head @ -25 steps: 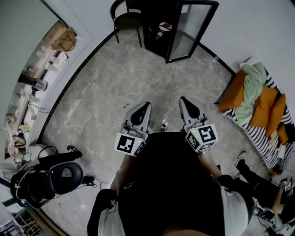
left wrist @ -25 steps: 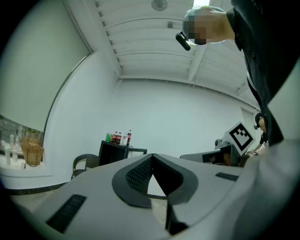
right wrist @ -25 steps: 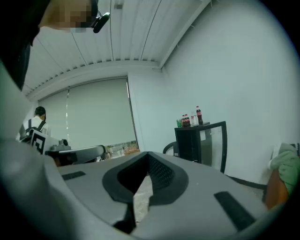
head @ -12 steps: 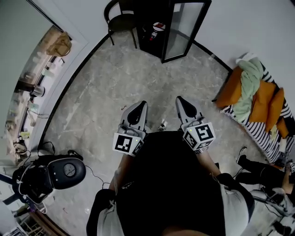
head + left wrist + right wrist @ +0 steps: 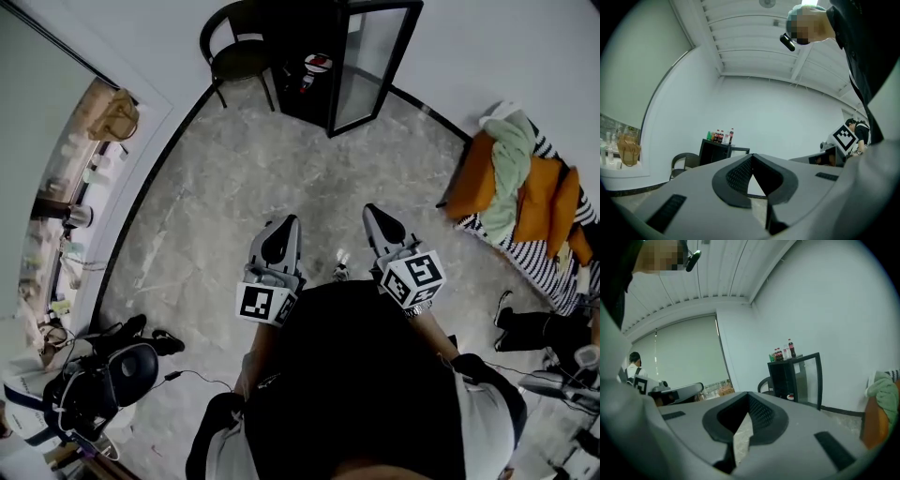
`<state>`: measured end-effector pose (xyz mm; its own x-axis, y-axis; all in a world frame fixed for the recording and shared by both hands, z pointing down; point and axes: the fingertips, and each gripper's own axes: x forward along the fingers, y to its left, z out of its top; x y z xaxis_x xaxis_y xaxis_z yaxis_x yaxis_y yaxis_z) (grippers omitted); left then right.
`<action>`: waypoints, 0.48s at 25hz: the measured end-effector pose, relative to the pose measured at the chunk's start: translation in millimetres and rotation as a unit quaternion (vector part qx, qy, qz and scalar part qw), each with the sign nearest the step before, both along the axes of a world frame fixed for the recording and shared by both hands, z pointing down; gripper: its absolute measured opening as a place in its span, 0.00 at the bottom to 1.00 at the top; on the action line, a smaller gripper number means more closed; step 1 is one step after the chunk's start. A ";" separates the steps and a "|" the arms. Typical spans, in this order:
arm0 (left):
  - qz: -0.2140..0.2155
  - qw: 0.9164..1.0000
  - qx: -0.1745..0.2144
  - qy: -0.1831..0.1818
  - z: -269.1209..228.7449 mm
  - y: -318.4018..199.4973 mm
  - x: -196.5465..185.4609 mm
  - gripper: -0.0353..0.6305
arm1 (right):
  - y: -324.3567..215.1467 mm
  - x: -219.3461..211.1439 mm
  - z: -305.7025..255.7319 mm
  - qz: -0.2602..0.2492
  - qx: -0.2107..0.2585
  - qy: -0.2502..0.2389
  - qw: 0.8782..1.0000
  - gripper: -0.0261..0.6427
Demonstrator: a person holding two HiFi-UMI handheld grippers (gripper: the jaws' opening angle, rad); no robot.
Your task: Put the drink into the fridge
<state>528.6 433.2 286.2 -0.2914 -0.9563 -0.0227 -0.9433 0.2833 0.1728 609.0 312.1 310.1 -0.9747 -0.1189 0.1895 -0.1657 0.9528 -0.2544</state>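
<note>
The drink bottles point(image 5: 720, 136) stand clustered on top of the black fridge point(image 5: 292, 37), whose glass door point(image 5: 373, 52) hangs open beside a dark chair point(image 5: 236, 58), well apart across the grey stone floor point(image 5: 234, 169) from the left gripper point(image 5: 288, 222) and right gripper point(image 5: 371, 210), both pressed together on nothing.

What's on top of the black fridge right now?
A small cluster of drink bottles stands on top of the fridge: dark cola ones with red caps, one green, one pale. Labels are too small to read, and anything behind the bottles is covered.
</note>
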 end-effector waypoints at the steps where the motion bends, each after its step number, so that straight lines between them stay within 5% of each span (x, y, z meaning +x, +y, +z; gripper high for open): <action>1: 0.004 1.000 0.000 -0.001 1.2 -3.7 -12.6 0.07 | -3.4 -9.8 3.7 0.005 -0.001 0.005 1.000 0.06; 12: 0.070 0.997 -0.005 -0.006 -2.9 -34.3 -215.4 0.07 | -26.7 -185.2 -1.3 0.083 -0.011 0.016 0.996 0.06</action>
